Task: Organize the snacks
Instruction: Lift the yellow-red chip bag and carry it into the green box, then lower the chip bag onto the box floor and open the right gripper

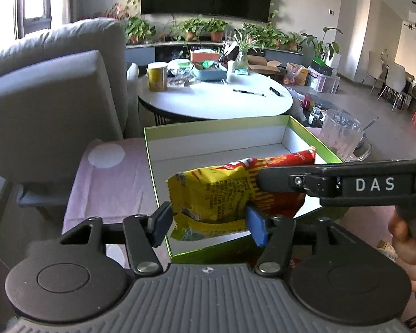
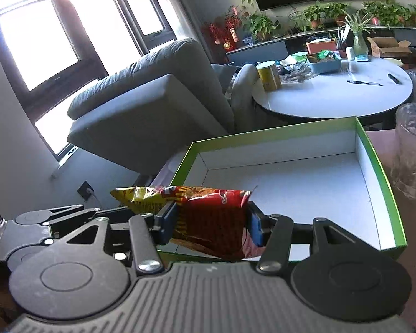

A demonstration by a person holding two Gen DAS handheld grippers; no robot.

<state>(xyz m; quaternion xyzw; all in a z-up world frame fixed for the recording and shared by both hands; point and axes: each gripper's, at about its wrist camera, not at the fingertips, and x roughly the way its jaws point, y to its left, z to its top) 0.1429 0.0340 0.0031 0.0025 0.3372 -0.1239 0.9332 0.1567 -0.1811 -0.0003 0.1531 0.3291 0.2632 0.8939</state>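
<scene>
A yellow and red snack bag [image 1: 216,191] hangs over the near part of an empty white box with a green rim [image 1: 216,123]. My left gripper [image 1: 208,222] has the yellow end between its blue pads, and both pads touch the bag's sides. From the right, a finger [image 1: 280,180] of my right gripper lies across the red end. In the right wrist view my right gripper [image 2: 210,224] is shut on the red end of the bag [image 2: 213,216], above the box's near rim. The box's green rim [image 2: 277,130] runs behind it.
The box rests on a pink-covered surface [image 1: 111,188]. A clear glass mug [image 1: 341,136] stands just right of the box. Behind are a round white table [image 1: 216,97] with a yellow tin, pens and containers, and a grey sofa [image 1: 50,83]. A person's hand [image 1: 405,236] holds the right tool.
</scene>
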